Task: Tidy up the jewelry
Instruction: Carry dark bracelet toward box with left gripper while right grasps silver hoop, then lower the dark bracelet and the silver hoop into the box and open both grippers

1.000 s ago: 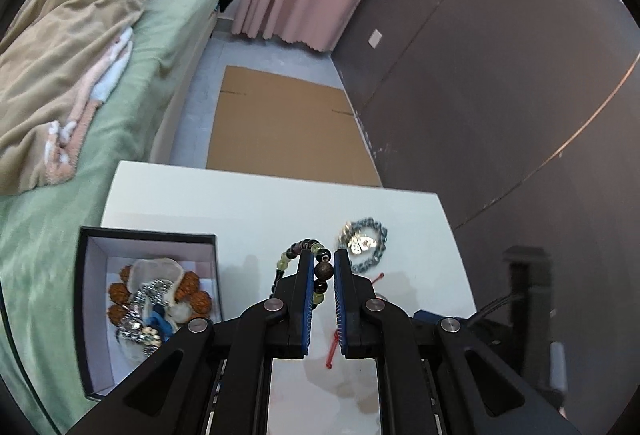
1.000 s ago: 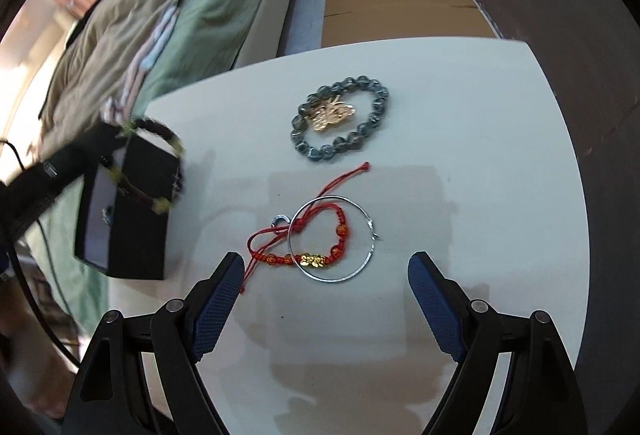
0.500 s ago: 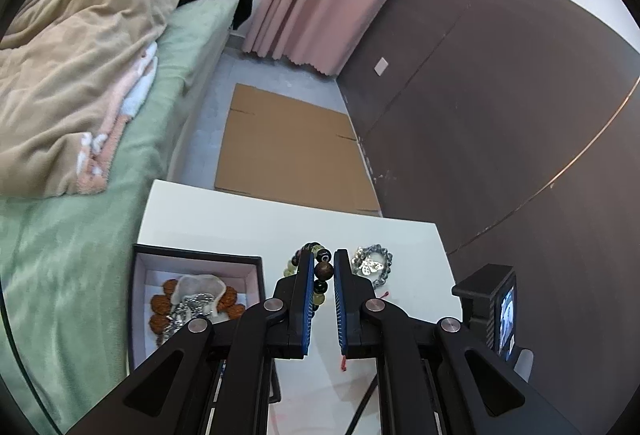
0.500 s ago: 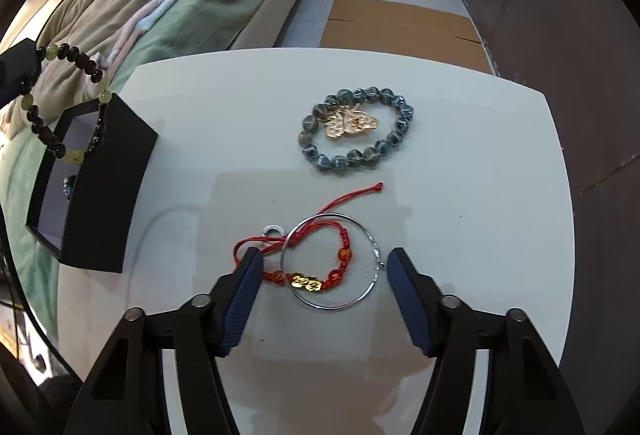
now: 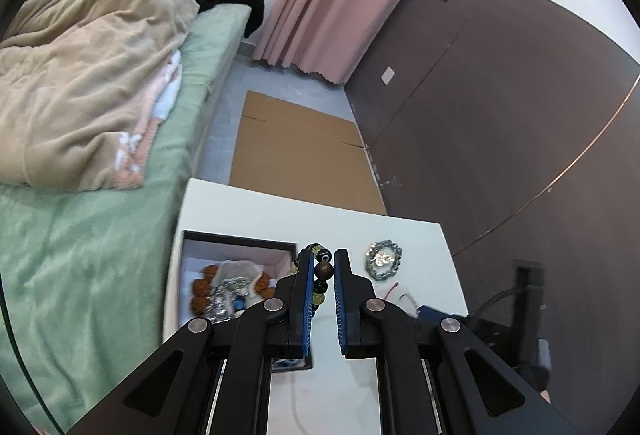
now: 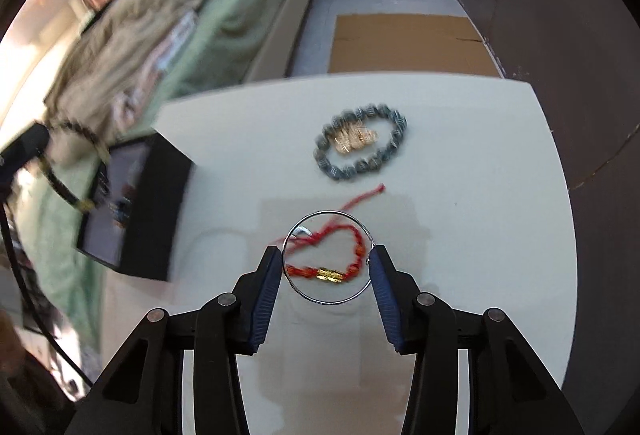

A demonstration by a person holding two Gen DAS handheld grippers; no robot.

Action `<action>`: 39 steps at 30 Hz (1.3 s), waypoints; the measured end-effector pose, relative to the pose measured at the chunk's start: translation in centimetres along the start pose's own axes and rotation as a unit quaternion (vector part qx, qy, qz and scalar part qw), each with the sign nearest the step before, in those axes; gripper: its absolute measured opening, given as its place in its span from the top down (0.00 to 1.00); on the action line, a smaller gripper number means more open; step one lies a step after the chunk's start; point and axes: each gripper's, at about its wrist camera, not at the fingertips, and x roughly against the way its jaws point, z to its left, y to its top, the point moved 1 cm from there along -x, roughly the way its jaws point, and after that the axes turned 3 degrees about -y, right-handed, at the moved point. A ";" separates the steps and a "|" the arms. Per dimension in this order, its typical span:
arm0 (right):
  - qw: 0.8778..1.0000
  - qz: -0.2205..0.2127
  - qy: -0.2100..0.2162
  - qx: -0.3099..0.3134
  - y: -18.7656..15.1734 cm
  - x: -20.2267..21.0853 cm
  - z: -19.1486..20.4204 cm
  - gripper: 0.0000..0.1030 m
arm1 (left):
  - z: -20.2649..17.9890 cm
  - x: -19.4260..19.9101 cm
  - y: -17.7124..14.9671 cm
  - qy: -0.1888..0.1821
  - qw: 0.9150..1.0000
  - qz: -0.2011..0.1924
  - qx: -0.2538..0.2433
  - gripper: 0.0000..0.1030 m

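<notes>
My left gripper (image 5: 322, 265) is shut on a bracelet of dark and green beads (image 5: 324, 270), which hangs over the near right corner of the open black box (image 5: 240, 240). The right wrist view shows that bracelet (image 6: 60, 187) dangling beside the box (image 6: 160, 195). The jaws of my right gripper (image 6: 326, 251) are closing, and both pads touch a thin silver hoop (image 6: 332, 212) held between them. A red string bracelet (image 6: 320, 271) with gold beads lies inside the hoop. A grey bead bracelet (image 6: 334, 169) around a gold charm rests farther back on the white table (image 6: 480, 195).
The box holds brown beads and silver pieces (image 5: 232, 283). A bed with a green sheet (image 5: 80, 255) and a beige blanket runs along the table's left edge. Flat cardboard (image 5: 296, 151) lies on the floor beyond, and a dark wall (image 5: 500, 115) stands to the right.
My left gripper carried the bead bracelet leftward to the box's corner. The right jaws narrowed from wide apart until they met the silver hoop.
</notes>
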 end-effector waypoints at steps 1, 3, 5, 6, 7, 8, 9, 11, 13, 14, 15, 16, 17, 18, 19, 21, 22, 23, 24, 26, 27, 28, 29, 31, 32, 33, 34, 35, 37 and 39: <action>1.000 -0.008 0.011 -0.006 0.1 0.5 0.1 0.55 | 0.3 0.4 0.0 0.002 1.000 -0.002 0.003 0.91; 0.999 -0.024 0.036 -0.014 0.3 1.4 0.6 0.55 | 1.0 1.0 0.1 0.007 1.000 -0.005 0.008 0.91; 0.997 -0.040 0.057 -0.014 0.8 2.0 1.5 0.55 | 1.7 1.1 0.2 0.009 1.000 0.000 0.013 0.91; 0.997 -0.046 0.067 -0.014 1.1 2.1 1.9 0.55 | 2.0 1.0 0.3 0.015 1.000 0.004 0.018 0.90; 0.995 -0.054 0.080 -0.013 1.3 2.4 2.4 0.55 | 2.3 0.8 0.4 0.019 1.000 0.007 0.023 0.90; 0.994 -0.059 0.091 -0.012 1.5 2.6 2.9 0.55 | 2.5 0.7 0.4 0.019 0.999 0.011 0.027 0.89; 0.993 -0.062 0.099 -0.012 1.7 2.6 3.3 0.55 | 2.8 0.4 0.5 0.012 0.999 0.019 0.034 0.85; 0.991 -0.068 0.118 -0.010 2.0 2.8 4.2 0.55 | 3.1 0.3 0.6 0.001 0.999 0.027 0.039 0.60; 0.989 -0.071 0.131 -0.007 2.1 2.9 5.0 0.55 | 3.3 0.7 0.8 0.005 0.999 0.013 0.040 0.37; 0.988 -0.073 0.136 -0.004 2.1 2.9 5.4 0.55 | 3.3 0.9 0.8 0.009 0.999 0.007 0.039 0.36; 0.987 -0.074 0.140 -0.003 2.1 2.9 5.7 0.55 | 3.4 1.2 1.1 0.014 0.999 0.001 0.038 0.36; 0.986 -0.075 0.146 -0.001 2.3 2.8 6.2 0.55 | 3.7 1.4 1.3 0.013 0.999 -0.003 0.038 0.36; 0.986 -0.075 0.150 0.000 2.3 2.7 6.5 0.55 | 3.8 1.5 1.4 0.012 0.999 -0.006 0.041 0.36; 0.985 -0.074 0.153 0.003 2.4 2.5 6.9 0.55 | 4.2 1.7 1.6 0.014 0.999 -0.011 0.044 0.36; 0.985 -0.074 0.157 0.007 2.5 2.3 7.3 0.55 | 4.6 1.9 1.8 0.019 0.999 -0.015 0.048 0.36; 0.983 -0.073 0.165 0.012 2.7 2.0 8.2 0.55 | 5.4 2.1 2.2 0.023 0.998 -0.019 0.056 0.36; 0.983 -0.071 0.171 0.015 2.7 1.8 8.7 0.55 | 5.9 2.2 2.4 0.022 0.998 -0.022 0.063 0.36; 0.982 -0.069 0.175 0.018 2.9 1.6 9.2 0.55 | 6.3 2.5 2.5 0.021 0.997 -0.025 0.068 0.36; 0.981 -0.068 0.178 0.021 2.9 1.4 9.6 0.55 | 6.7 2.7 2.7 0.022 0.997 -0.029 0.073 0.36; 0.980 -0.063 0.188 0.025 3.0 0.9 10.7 0.55 | 7.4 3.1 3.0 0.025 0.996 -0.037 0.080 0.36; 0.979 -0.061 0.191 0.026 3.0 0.7 11.1 0.55 | 7.6 3.1 3.1 0.026 0.996 -0.038 0.081 0.36; 0.979 -0.060 0.195 0.026 3.0 0.6 11.4 0.55 | 7.9 3.2 3.2 0.025 0.995 -0.039 0.085 0.36; 0.978 -0.059 0.201 0.026 3.1 0.4 11.8 0.55 | 8.1 3.2 3.3 0.025 0.995 -0.039 0.087 0.36; 0.975 -0.059 0.214 0.028 3.3 0.0 12.7 0.44 | 8.5 3.3 3.5 0.024 0.995 -0.040 0.093 0.36; 0.975 -0.054 0.212 0.028 3.4 -0.1 12.9 0.41 | 8.5 3.4 3.5 0.024 0.994 -0.041 0.094 0.36; 0.976 -0.046 0.212 0.026 3.5 -0.4 13.0 0.37 | 8.6 3.4 3.5 0.024 0.994 -0.041 0.096 0.36; 0.976 -0.042 0.214 0.022 3.5 -0.6 12.9 0.36 | 8.6 3.4 3.5 0.023 0.994 -0.041 0.096 0.36; 0.976 -0.037 0.216 0.013 3.5 -0.8 12.6 0.35 | 8.5 3.4 3.4 0.022 0.994 -0.040 0.096 0.36; 0.977 -0.034 0.209 -0.001 3.4 -0.8 11.6 0.33 | 8.3 3.2 3.3 0.023 0.995 -0.035 0.090 0.36; 0.979 -0.036 0.201 -0.010 3.4 -0.4 10.7 0.32 | 8.0 3.0 3.2 0.024 0.996 -0.031 0.086 0.36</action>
